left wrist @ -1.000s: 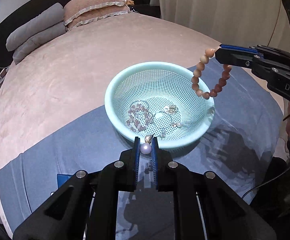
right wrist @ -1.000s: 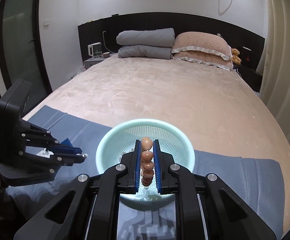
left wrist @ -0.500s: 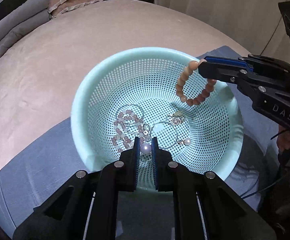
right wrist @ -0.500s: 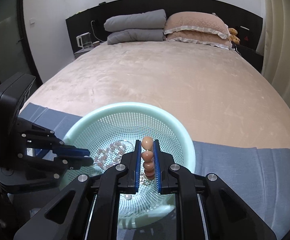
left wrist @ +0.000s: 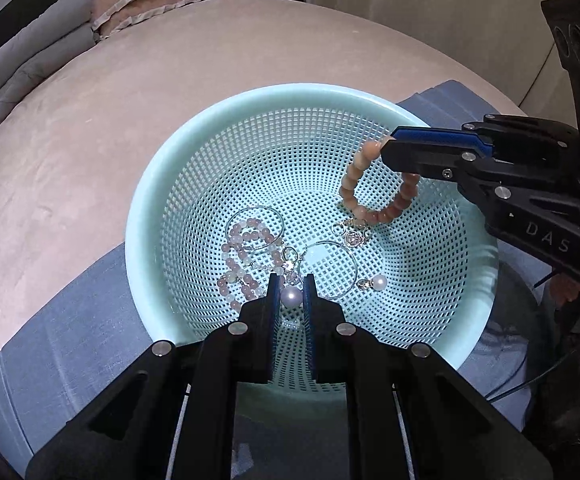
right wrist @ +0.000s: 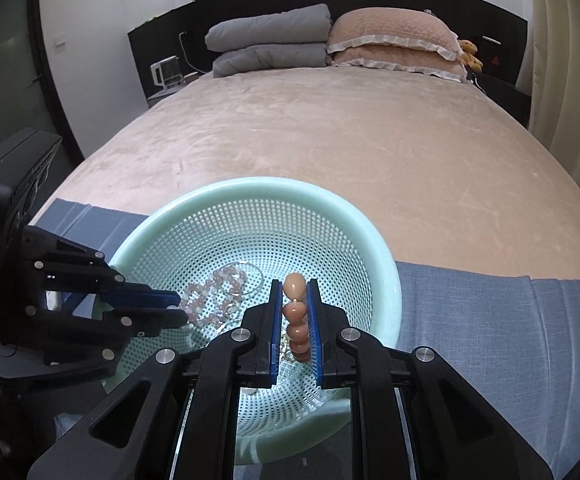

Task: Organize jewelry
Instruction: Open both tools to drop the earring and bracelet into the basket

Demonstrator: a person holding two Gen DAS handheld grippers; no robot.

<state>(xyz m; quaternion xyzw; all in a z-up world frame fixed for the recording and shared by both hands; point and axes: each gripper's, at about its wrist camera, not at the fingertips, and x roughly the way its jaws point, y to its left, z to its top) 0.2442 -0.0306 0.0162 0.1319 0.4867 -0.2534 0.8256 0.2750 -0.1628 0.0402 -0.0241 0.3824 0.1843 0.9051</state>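
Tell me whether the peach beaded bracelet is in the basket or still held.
Held: the right hand-held gripper clamps the peach beaded bracelet, hanging inside the mint plastic mesh basket.

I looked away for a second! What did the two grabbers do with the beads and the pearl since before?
Both came down into the basket. The right gripper lowered the peach bead bracelet from over the rim until it hangs just above the bottom. The left gripper brought its pearl in over the heap. Nothing was let go: both stay shut on their pieces, and the pink bead bracelet lies as before.
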